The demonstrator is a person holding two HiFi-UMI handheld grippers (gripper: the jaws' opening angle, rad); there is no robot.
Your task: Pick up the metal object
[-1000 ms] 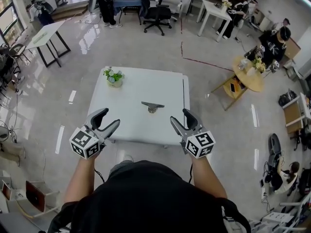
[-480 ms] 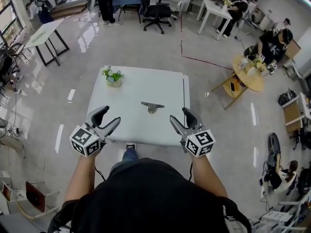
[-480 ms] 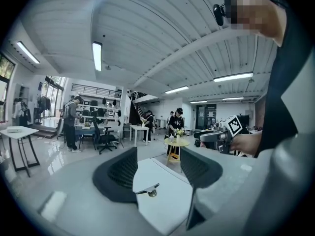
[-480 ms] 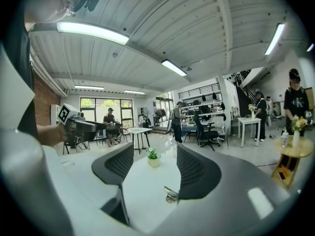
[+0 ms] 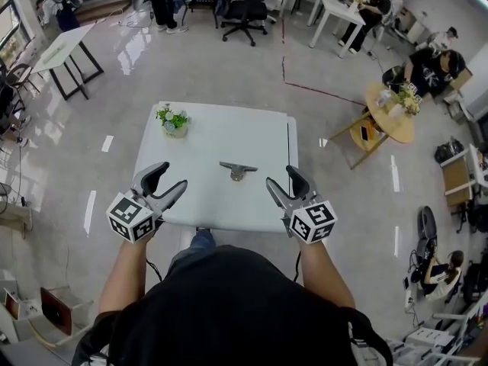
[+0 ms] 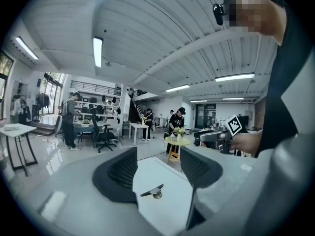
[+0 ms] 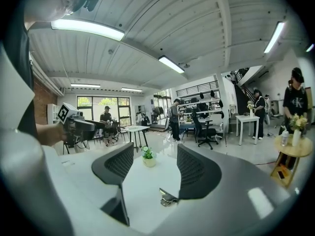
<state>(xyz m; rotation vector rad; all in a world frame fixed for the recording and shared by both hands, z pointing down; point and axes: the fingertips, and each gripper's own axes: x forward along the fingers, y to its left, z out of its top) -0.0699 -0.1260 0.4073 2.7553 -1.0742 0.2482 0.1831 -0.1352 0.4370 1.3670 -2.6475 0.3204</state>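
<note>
The metal object lay on the white table, a little nearer the front edge than the middle. It looked like a dark flat bar on a short stub, though it was too small to be sure of its shape. A potted plant stood at the far left corner, well apart from it.

The left gripper hung over the table's front left corner and the right gripper over the front right. Both pointed across the table. Each had its jaws wide apart with nothing between the pads. The object sat between the two grippers and ahead of both, touching neither, and somewhat closer to the right one.

In the left gripper view, the object showed low in the gap between the spread jaws of the left gripper, on the table beyond the tips. The right gripper was seen off to the right, held in a hand.

In the right gripper view, the object lay low against the inner edge of the right-hand jaw of the right gripper, which partly hid it. The plant stood farther off, framed by the gap. The left gripper appeared at the left.
</note>
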